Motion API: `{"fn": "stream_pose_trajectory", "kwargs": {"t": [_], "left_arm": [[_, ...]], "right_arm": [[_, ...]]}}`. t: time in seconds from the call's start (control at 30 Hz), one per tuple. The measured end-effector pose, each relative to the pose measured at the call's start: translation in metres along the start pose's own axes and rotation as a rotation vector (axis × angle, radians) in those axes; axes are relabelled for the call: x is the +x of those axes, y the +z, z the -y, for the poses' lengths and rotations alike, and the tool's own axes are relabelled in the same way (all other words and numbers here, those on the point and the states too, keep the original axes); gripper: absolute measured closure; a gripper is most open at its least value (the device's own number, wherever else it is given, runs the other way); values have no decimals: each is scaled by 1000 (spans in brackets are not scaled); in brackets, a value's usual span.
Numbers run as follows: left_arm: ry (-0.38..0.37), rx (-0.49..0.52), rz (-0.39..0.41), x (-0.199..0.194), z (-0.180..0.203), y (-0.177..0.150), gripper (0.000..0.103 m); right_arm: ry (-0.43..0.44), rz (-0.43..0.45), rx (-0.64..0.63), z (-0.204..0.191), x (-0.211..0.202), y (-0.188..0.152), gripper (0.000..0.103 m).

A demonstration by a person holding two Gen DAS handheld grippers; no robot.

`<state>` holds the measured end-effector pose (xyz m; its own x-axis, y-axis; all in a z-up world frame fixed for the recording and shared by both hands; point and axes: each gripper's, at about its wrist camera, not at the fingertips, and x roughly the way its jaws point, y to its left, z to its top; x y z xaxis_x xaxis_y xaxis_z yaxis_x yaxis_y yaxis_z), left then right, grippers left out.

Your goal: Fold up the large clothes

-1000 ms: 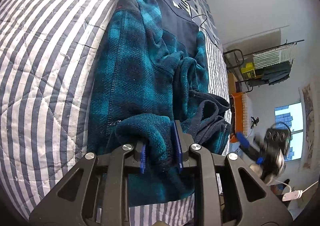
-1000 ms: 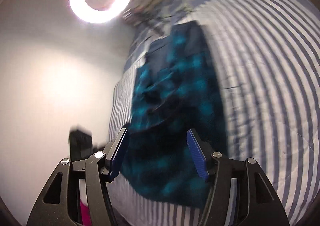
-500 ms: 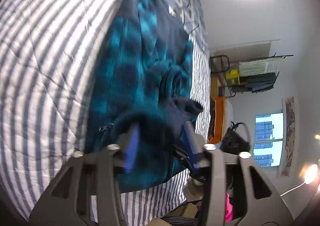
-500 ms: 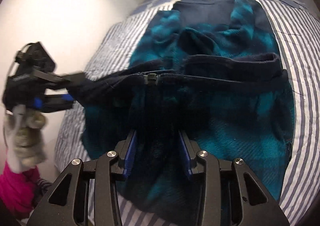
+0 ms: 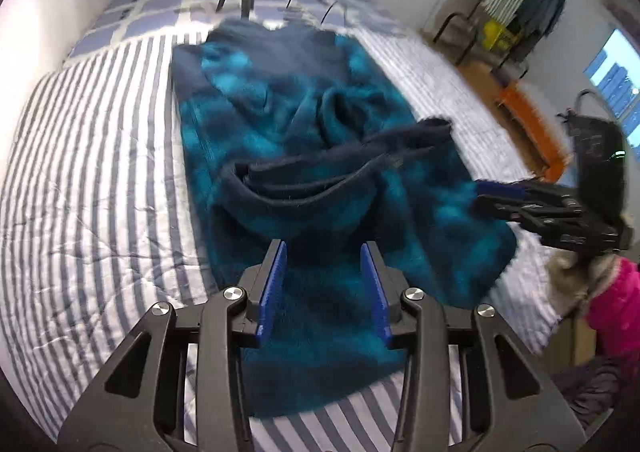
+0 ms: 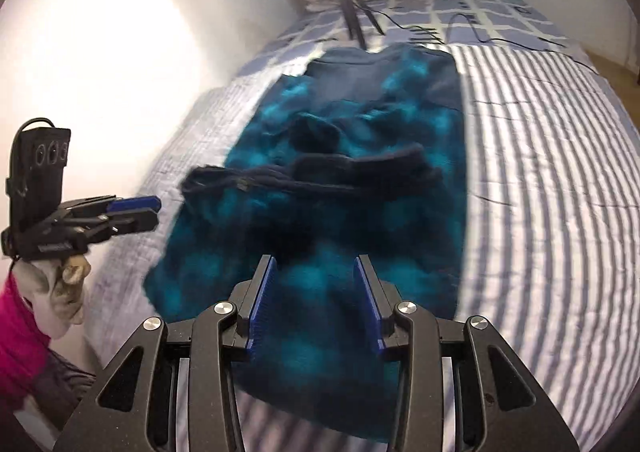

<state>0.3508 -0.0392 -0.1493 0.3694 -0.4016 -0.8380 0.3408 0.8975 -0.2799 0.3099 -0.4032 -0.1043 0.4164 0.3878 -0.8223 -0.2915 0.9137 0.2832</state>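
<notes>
Dropped hem of teal fleece jacket [image 5: 320, 156], now folded up on striped bed [image 5: 92, 180]. Left tongs [image 5: 322, 288] closing on nothing; right tongs [image 6: 316, 302] opening, empty. Sleeves next, probably.

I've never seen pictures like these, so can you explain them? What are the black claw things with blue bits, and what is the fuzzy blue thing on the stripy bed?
Those claws are hand-held grabbers, one in each of a person's hands. Each carries a camera looking along its two fingers, which gives two pictures. One picture looks past the left gripper, the other past the right gripper. Each also shows the other grabber off to the side. A teal and navy fleece jacket lies on the striped quilt. Neither grabber holds anything now: the left jaws are closing, the right opening, both hovering above the fleece.
</notes>
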Motion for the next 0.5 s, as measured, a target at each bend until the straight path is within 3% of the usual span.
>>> {"fn": "stream_pose_trajectory", "kwargs": {"t": [0.13, 0.2, 0.27, 0.4, 0.5], "left_arm": [[91, -56, 3, 36, -15, 7, 66], [69, -177, -20, 58, -36, 10, 72], [50, -219, -13, 66, -44, 8, 77], [75, -125, -28, 55, -36, 9, 77], [56, -103, -1, 35, -38, 18, 77]], "right_arm": [[-136, -20, -12, 13, 14, -3, 66], [-140, -46, 48, 31, 20, -12, 70], [-119, -58, 91, 42, 20, -22, 70], [-149, -82, 3, 29, 11, -13, 70], [-151, -19, -57, 22, -13, -3, 67]]}}
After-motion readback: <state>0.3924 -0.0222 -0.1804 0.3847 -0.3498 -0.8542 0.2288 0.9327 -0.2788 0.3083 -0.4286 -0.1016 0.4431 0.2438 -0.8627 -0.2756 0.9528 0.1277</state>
